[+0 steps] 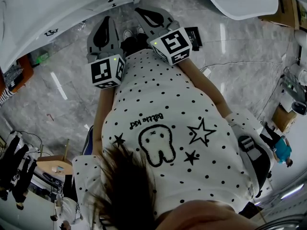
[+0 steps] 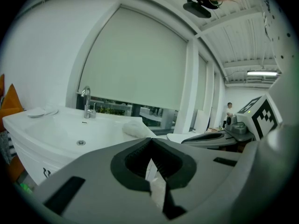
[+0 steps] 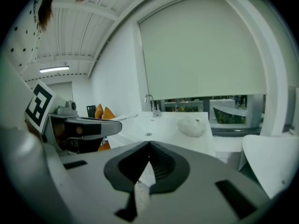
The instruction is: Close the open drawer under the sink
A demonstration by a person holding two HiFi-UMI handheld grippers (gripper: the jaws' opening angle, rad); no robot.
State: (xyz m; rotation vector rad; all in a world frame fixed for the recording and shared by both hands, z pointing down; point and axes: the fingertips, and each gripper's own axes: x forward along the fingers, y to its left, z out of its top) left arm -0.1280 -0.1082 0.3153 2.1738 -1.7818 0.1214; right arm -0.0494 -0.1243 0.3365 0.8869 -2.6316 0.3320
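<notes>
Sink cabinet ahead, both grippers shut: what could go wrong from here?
1. The cabinet front sits low at the left gripper view's edge. Reaching in level, the left gripper may strike the sink rim instead.
2. The right gripper is close alongside, so the two could knock together.
3. The white bundle on the rim could get swept off.

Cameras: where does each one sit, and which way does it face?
Head view: on the person's head, facing steeply down at the floor; shows the shirt, left gripper and right gripper.
Left gripper view: on the left gripper, looking along its shut jaws at the sink; right gripper at right.
Right gripper view: on the right gripper, looking along its shut jaws at the sink; left gripper at left, hair above.
Shared: both gripper views show the sink, faucet and blind.
</notes>
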